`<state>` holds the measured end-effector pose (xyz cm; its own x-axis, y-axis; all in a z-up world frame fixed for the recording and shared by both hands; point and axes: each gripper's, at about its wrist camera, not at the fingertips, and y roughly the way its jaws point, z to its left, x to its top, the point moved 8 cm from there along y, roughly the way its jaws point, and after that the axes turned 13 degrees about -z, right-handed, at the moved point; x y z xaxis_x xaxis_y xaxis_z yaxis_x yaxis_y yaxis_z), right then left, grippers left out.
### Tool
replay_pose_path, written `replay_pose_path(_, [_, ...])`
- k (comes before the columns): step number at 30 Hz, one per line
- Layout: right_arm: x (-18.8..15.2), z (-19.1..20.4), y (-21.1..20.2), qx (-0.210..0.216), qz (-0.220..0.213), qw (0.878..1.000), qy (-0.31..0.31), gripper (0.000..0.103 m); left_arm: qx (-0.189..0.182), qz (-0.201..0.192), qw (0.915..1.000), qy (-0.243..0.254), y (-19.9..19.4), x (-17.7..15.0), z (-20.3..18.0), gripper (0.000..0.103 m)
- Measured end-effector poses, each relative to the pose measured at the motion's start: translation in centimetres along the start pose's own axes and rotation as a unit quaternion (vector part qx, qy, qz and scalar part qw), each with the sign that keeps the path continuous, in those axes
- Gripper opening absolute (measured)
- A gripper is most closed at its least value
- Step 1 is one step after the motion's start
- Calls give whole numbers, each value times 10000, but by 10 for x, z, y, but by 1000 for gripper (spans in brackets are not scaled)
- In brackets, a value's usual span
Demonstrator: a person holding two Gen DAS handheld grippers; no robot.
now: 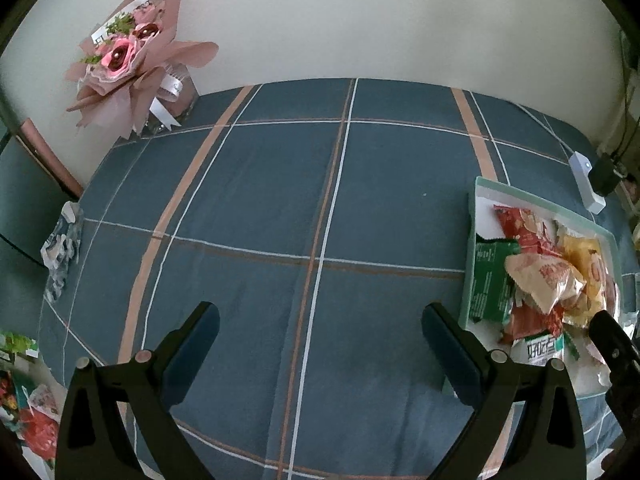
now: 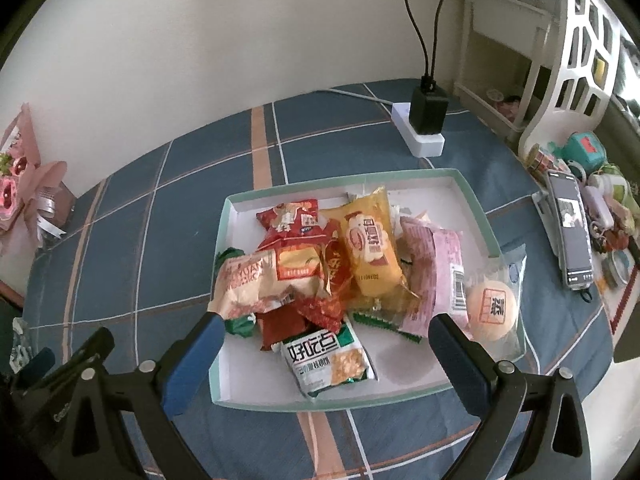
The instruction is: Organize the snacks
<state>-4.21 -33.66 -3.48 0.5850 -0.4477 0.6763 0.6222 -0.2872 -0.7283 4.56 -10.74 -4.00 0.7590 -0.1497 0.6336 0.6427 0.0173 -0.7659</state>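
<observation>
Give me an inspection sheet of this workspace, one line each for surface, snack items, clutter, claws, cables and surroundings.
Surface: blue plaid cloth, flat and mostly bare in the middle.
Job's things: shallow tray piled with snack packets; a round bun packet leans over its right rim.
Clutter: phone and small trinkets at the right edge; crumpled wrapper at the left edge.
Grippers: left claw open over bare cloth; right claw open over the tray's near end; both empty.
Cables: power strip with a black adapter, leads running up the wall.
Surroundings: pink bouquet against the wall; white shelf.
</observation>
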Motion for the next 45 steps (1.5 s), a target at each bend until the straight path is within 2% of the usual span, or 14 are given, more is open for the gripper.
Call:
replay_pose_path(11, [-22,13,-9,85,16,9997,-234,103,-25,95,9999,-139,-7,-18,18,101])
replay_pose_path(30, [-60,24,-24,115,58,9982,-585,103,-101,65,9999,-63,-26,-44,36,101])
replay_pose_path(45, [-64,24,-28,136,27,9980,-618,103,-261,154,9995,102,-28,-51,35,101])
